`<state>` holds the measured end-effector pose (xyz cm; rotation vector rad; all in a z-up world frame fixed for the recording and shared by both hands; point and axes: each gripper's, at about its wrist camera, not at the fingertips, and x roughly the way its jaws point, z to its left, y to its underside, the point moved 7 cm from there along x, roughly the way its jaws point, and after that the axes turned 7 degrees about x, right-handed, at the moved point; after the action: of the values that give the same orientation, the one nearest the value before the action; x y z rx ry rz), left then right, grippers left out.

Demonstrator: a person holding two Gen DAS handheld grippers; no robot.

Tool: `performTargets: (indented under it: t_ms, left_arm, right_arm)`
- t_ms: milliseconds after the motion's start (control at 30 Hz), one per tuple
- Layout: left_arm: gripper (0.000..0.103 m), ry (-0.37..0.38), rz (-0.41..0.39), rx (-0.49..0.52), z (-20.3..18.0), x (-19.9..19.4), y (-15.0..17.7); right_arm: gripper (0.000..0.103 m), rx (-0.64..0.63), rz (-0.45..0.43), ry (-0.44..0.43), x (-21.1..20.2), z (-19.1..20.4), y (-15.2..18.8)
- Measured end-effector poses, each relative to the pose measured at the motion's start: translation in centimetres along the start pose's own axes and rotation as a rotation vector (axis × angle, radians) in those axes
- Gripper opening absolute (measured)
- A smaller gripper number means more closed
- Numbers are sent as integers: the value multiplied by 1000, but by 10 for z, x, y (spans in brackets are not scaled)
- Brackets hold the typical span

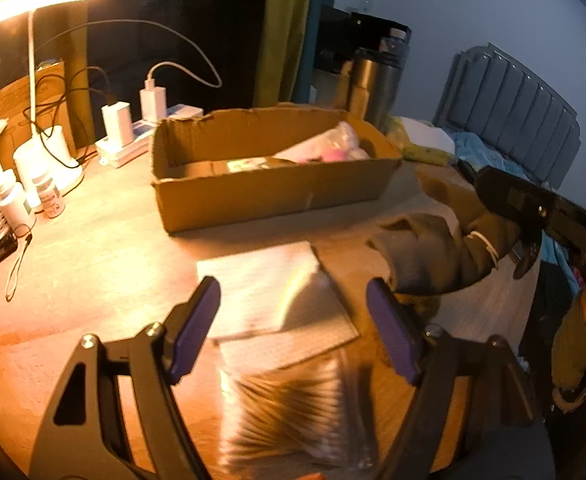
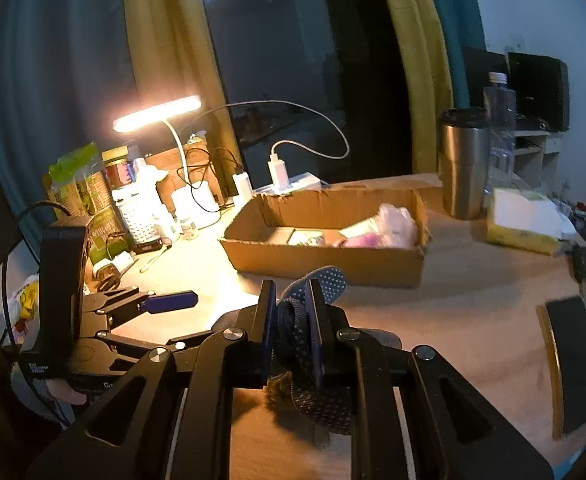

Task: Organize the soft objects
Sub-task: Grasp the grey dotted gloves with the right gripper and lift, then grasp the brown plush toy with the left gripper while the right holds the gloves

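A dotted sock (image 2: 313, 320) is held clamped between the narrowed pads of the right gripper (image 2: 293, 320), lifted off the table (image 2: 473, 320). The cardboard box (image 2: 333, 264) is seen directly ahead of these pads and near, its long axis running across the line of approach, so a forward carry appears to be required. The left gripper (image 1: 293, 320) is spread wide and empty above flat packets (image 1: 269, 284), well short of the box.
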<state>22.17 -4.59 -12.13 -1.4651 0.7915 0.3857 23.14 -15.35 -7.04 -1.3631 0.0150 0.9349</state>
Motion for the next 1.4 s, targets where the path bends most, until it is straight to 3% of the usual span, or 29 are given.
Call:
performTargets:
  t_ms: [200, 400, 800, 1067, 1133, 1200, 1267, 1400]
  left_arm:
    - [77, -3, -11, -41, 25, 1, -3]
    - [77, 18, -10, -35, 24, 4, -6]
    - [77, 67, 37, 57, -30, 28, -9]
    - [77, 76, 99, 113, -63, 49, -5]
    - [77, 72, 119, 120, -67, 55, -2]
    - [77, 66, 143, 123, -68, 62, 2]
    - [77, 61, 159, 125, -71, 67, 5]
    - [77, 61, 165, 143, -76, 71, 5]
  right_arm:
    - [17, -35, -3, 9, 17, 12, -20]
    - [17, -22, 7, 79, 22, -10, -20]
    - [17, 87, 17, 188, -3, -87, 5]
    - [17, 108, 70, 234, 5, -121, 29]
    - [21, 109, 92, 237, 9, -125, 34]
    - [46, 117, 106, 236, 12, -128, 39]
    - [60, 122, 130, 230, 16, -131, 45]
    - [61, 129, 175, 241, 25, -137, 57]
